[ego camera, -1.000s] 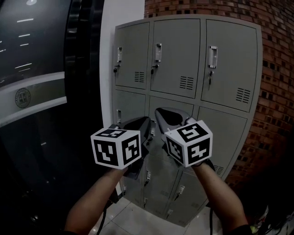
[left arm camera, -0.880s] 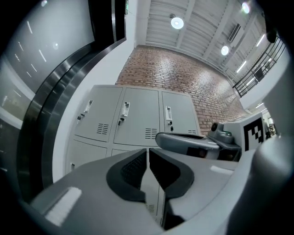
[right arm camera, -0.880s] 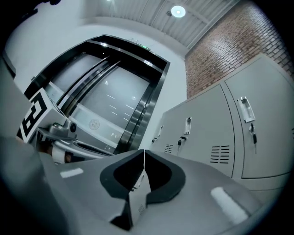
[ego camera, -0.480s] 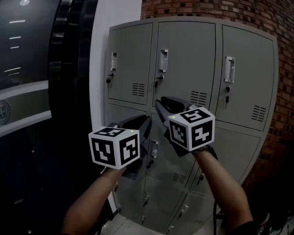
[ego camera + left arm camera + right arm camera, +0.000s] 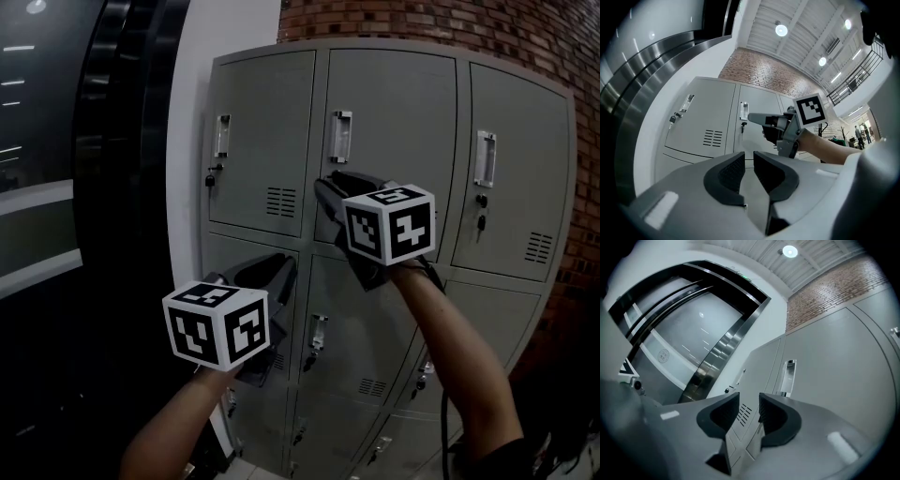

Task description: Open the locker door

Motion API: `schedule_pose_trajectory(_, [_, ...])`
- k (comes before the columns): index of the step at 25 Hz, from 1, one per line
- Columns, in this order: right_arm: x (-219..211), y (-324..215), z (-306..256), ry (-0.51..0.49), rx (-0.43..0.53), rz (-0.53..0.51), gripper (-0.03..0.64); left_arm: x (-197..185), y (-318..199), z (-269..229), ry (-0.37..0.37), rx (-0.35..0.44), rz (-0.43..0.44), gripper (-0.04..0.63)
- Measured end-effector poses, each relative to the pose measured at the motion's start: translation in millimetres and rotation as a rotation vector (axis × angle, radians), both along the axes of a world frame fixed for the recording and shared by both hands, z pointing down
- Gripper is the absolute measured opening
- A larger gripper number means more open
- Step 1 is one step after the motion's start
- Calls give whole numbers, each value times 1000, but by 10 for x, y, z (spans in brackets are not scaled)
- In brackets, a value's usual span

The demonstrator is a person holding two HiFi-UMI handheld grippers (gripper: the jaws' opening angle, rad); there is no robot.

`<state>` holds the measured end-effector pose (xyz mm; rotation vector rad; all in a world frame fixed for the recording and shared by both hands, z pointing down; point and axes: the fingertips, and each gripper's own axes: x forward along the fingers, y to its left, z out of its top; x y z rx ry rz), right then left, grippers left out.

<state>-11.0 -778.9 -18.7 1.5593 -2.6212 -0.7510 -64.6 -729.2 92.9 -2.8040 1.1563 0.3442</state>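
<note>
A grey bank of lockers (image 5: 281, 281) stands in front of me, all doors closed. The top middle door (image 5: 394, 122) has a shiny upright handle (image 5: 340, 137) (image 5: 787, 376) near its left edge. My right gripper (image 5: 322, 186) (image 5: 749, 399) is raised in front of that door, its tips just below the handle and short of it. Its jaws are opening and nothing is between them. My left gripper (image 5: 284, 265) (image 5: 749, 161) hangs lower, before the middle row, jaws a narrow gap apart and empty. The left gripper view also shows the right gripper (image 5: 757, 119) near the handle (image 5: 744, 110).
A red brick wall (image 5: 450, 23) rises behind and to the right of the lockers. A white pillar (image 5: 230, 28) and a dark glass wall (image 5: 56, 187) lie to the left. Neighbouring top doors carry handles (image 5: 222, 136) (image 5: 485, 158) and small locks (image 5: 212, 176).
The right gripper has risen towards the top middle door's handle and its jaws have parted. The left gripper has sunk lower in view. The lockers look closer.
</note>
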Motion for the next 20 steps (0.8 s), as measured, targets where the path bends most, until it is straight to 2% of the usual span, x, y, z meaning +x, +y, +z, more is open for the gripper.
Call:
schedule_pose_trajectory(4, [10,-174,-184,23,13,42,123,21,-73,-46,-1,9,16,35])
schedule_pose_trajectory(9, [83,-377,-424,5,22,91,134,74,-110,-163,-8,26,32,43])
schedule_pose_trajectory(11, [95,-463,-523,-10,15,97,169,99,-128,-187,-18,27,33,43])
schedule_pose_trajectory(16, [160,-670,-717,-102,-53,109,180,22,-137,-206,-40,29,15,43])
schedule_pose_trajectory(17, [168,-713,-736,-111,-78,121,204,-10,-137,-195,-49,33,5,43])
schedule_pose_trajectory(20, [168,-787,-798,-125,-129,158,202,-111,-160,-140,-56,32,-19,43])
